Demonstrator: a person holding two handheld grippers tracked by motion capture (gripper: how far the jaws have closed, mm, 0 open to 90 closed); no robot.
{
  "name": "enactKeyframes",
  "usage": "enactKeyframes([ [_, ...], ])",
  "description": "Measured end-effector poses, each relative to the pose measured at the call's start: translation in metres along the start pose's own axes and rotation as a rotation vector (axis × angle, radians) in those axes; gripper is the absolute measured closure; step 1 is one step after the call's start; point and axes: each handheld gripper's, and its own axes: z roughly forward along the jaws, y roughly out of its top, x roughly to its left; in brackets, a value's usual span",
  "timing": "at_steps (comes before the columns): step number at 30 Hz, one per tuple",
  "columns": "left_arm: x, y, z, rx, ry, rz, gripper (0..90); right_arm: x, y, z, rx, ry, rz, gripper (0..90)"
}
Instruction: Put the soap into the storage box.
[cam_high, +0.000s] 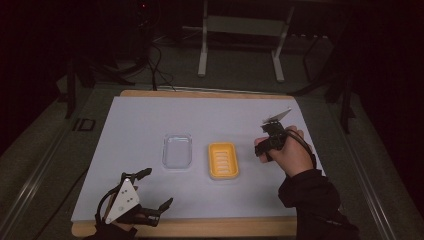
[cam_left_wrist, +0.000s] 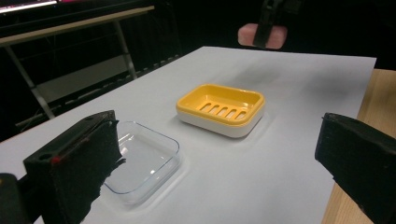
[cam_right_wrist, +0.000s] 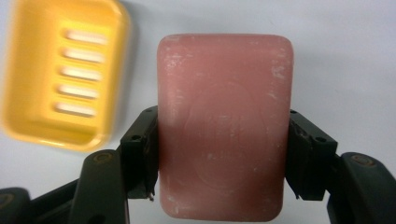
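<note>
1. Evidently, the right gripper (cam_right_wrist: 219, 154) pinches a pink soap bar (cam_right_wrist: 224, 126) across its sides and holds it above the white sheet (cam_high: 140, 125), to the right of the yellow soap dish (cam_high: 223, 160).
2. Probable remainder: placing the bar in the empty dish.
3. Left gripper (cam_high: 155, 189), jaws spread, rests near the table's front edge.
4. A clear lid (cam_high: 177, 151) lies beside the dish; nothing blocks the way.

— Left black two-jaw gripper (cam_high: 150, 189)? 
— Low at the bottom left of the high view, jaws spread wide, gripping nothing, grey three-cornered plate on top.
— And the right black two-jaw gripper (cam_high: 265, 145)? 
— Right of centre, raised in a dark-sleeved hand (cam_high: 292, 155), jaws clamped on both long sides of a pink rectangular soap bar (cam_right_wrist: 224, 126).
</note>
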Motion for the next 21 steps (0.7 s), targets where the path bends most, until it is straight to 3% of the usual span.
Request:
enactKeyframes([
  [6,0.0,0.0,0.0,-0.002,0.0,-0.001,0.6,0.022,0.008,-0.015,-0.028,0.025,-0.011,38.0],
  [9,0.0,0.0,0.0,-0.001,0.0,0.0,0.7,0.032,0.01,-0.018,-0.032,0.03,-0.017,37.9],
  [12,-0.001,0.0,0.0,0.0,0.0,0.006,0.6,0.043,0.013,-0.021,-0.071,0.035,-0.021,37.9],
  [21,-0.002,0.001,-0.001,-0.004,-0.001,0.009,0.7,0.073,0.016,-0.019,-0.093,0.057,-0.038,38.0],
])
